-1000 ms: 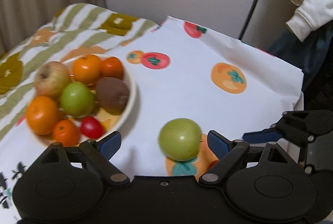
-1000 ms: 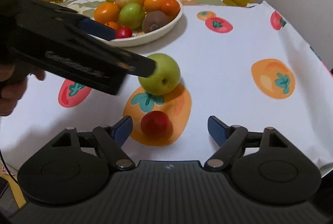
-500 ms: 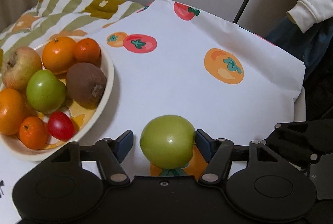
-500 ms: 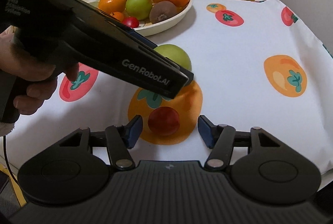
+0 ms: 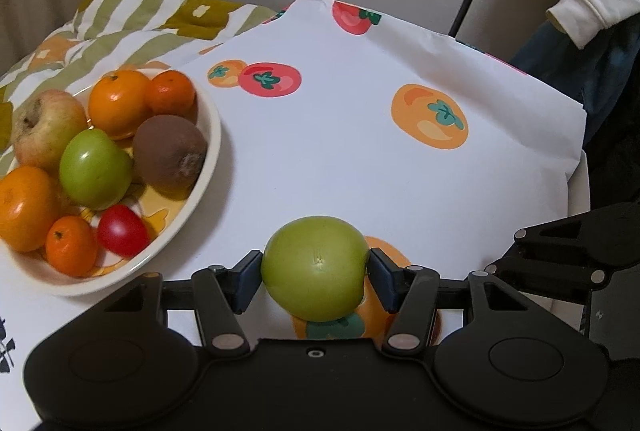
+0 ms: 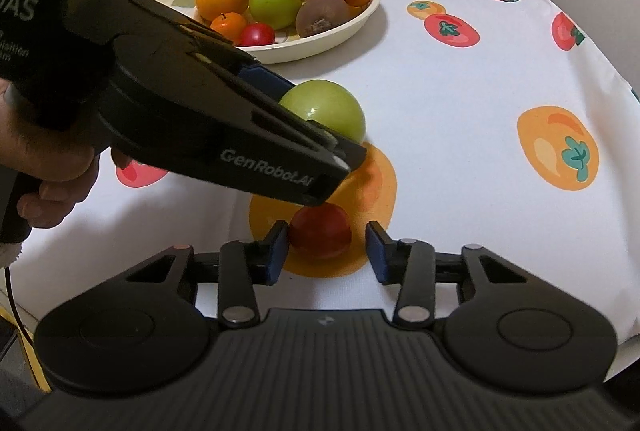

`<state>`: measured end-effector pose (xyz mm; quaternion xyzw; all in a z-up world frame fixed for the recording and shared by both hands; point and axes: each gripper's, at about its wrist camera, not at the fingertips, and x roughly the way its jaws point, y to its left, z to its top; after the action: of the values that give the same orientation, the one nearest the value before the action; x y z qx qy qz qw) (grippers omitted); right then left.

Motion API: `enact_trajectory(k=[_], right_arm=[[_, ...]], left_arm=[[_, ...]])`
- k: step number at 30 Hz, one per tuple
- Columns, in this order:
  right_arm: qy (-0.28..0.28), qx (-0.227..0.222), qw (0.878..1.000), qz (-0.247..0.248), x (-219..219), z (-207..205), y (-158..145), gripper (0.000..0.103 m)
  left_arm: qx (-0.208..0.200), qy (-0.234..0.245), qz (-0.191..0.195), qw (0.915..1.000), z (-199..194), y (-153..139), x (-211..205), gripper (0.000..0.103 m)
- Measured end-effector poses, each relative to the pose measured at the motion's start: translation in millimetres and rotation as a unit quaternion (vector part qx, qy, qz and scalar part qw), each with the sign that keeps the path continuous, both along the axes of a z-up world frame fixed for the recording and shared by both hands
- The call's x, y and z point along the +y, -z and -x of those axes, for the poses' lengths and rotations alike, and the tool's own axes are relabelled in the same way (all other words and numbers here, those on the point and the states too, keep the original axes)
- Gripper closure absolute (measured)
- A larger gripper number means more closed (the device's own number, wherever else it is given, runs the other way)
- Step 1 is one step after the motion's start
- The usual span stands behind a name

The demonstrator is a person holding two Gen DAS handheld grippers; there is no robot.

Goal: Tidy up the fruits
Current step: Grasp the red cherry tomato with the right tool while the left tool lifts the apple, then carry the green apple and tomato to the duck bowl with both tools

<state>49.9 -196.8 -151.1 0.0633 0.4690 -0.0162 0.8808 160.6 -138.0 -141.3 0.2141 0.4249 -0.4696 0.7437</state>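
Now, left tongs [image 5: 316, 277]: pinching the green apple [image 5: 316, 273], one blue pad pressed on each side.
Green apple spot: right between the left pads, over an orange picture on the white cloth [image 5: 340, 159]; cannot tell if lifted or still touching the cloth.
Right tongs [image 6: 327, 251]: spread, not yet pinching; left pad just beside the red fruit [image 6: 320, 237], right pad a bit apart from it.
Red fruit spot: between the right pads, sitting on the cloth, close under the tip of the left tongs.
Bowl [image 5: 208, 167]: ahead and to the left of the left tongs, well apart from the green apple; far ahead of the right tongs.
In the bowl: oranges, a second green apple, a pale apple, a brown fruit, a small red fruit; quite full already.
Apple feel, likely: round, firm, smooth, a bit slippery, not too heavy.
Best hold for apple: across the fat middle, same as now, pads flat on both sides.
Red fruit feel, likely: small, light, shiny, maybe soft; easy to squash or to roll away.
Best hold for red fruit: at the widest part, gentle squeeze, pads even on both sides.
Watch out: tongs very close together here, easy to bump; little room left in the bowl, so fruits there may roll.
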Motion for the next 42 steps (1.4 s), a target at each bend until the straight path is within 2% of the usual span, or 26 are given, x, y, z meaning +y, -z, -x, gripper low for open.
enact_trajectory(k=[9,15,24,34,42], right_arm=[[-0.010,0.000,1.000,0.001,1,-2,0,0.054],[-0.020,-0.001,1.000,0.009,3,-2,-3,0.054],[-0.041,-0.018,0.999,0.018,1,-4,-20,0.054],[-0.074,-0.056,0.995,0.027,-14,-18,-56,0.054],[-0.109,-0.090,0.989,0.033,-35,-56,-87,0.054]], left_arm=[[0.002,-0.042,-0.002,0.9991,-4,-2,20,0.042],[-0.003,-0.066,-0.004,0.9978,-3,-4,29,0.042],[-0.017,-0.122,0.004,0.9924,-4,-23,50,0.042],[-0.042,-0.196,0.027,0.9794,-3,-58,64,0.042],[-0.058,-0.257,0.039,0.9640,-18,-83,63,0.042]])
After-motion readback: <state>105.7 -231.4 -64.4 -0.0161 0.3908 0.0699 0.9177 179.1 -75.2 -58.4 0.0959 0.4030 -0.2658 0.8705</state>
